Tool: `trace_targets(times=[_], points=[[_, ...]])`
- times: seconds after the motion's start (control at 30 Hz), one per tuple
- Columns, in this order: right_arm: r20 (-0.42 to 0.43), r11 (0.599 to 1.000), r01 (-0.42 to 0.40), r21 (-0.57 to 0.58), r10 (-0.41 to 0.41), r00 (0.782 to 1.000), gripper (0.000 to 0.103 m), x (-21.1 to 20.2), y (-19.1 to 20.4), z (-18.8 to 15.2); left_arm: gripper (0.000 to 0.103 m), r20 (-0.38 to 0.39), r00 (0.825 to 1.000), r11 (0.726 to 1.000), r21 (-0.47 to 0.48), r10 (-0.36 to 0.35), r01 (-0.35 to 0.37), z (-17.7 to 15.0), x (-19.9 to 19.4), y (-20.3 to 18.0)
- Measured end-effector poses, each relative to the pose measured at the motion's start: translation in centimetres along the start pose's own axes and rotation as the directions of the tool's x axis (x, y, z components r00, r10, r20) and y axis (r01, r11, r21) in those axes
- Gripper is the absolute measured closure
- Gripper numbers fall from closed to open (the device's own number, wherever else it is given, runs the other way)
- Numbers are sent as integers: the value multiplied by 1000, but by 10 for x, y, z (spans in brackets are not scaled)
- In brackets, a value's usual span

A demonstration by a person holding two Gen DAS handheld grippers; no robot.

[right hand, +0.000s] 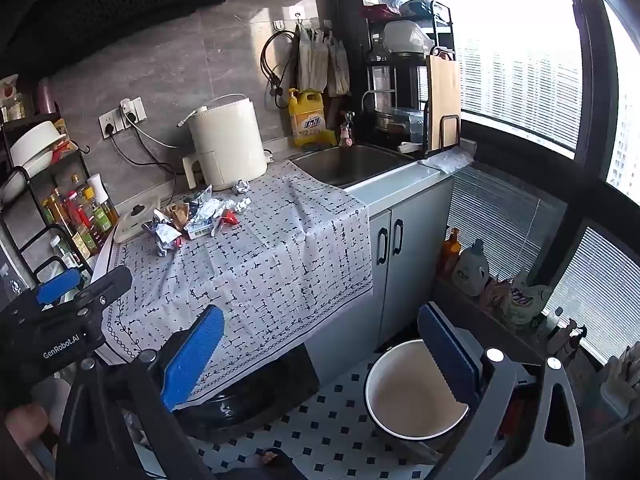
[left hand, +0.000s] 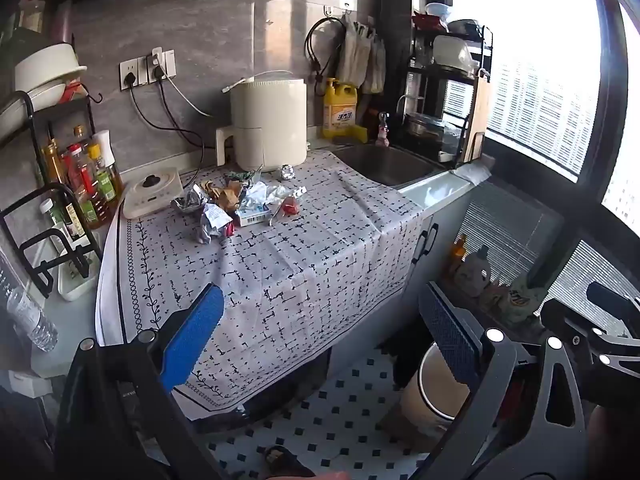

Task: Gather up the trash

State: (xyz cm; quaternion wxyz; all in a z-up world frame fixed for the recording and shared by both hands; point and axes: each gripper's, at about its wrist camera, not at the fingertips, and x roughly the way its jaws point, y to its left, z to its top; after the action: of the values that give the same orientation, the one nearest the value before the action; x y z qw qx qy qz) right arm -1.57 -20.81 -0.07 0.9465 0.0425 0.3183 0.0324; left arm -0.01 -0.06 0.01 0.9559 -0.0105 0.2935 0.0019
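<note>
A pile of trash (left hand: 236, 202) lies at the far left of the patterned cloth (left hand: 304, 256) on the counter: crumpled paper, foil wrappers, a small box, a red scrap. A foil ball (left hand: 287, 172) sits beside the white appliance. The pile also shows in the right wrist view (right hand: 196, 218). A white bin (right hand: 412, 392) stands on the floor below the counter; in the left wrist view it (left hand: 430, 384) is partly hidden behind a finger. My left gripper (left hand: 320, 340) is open and empty, well short of the pile. My right gripper (right hand: 320, 356) is open and empty above the floor.
A white appliance (left hand: 270, 124), an induction plate (left hand: 152, 192), oil bottles (left hand: 92, 184) and a rack stand at the counter's back and left. The sink (left hand: 388, 162) and dish rack are at the right. Bottles (right hand: 472, 268) line the window ledge. A black bin (right hand: 256, 396) sits under the cloth's edge.
</note>
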Motion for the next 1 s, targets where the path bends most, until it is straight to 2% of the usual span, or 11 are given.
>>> trace_targets(times=[0.07, 1.0], points=[[0, 1000, -1, 1, 1, 1000, 8, 0, 0, 0, 6, -9, 1000, 1000, -25, -12, 12, 0, 1, 2], [5, 1000, 2, 2, -2, 1000, 8, -4, -2, 0, 6, -12, 1000, 1000, -11, -12, 11, -2, 1, -8]])
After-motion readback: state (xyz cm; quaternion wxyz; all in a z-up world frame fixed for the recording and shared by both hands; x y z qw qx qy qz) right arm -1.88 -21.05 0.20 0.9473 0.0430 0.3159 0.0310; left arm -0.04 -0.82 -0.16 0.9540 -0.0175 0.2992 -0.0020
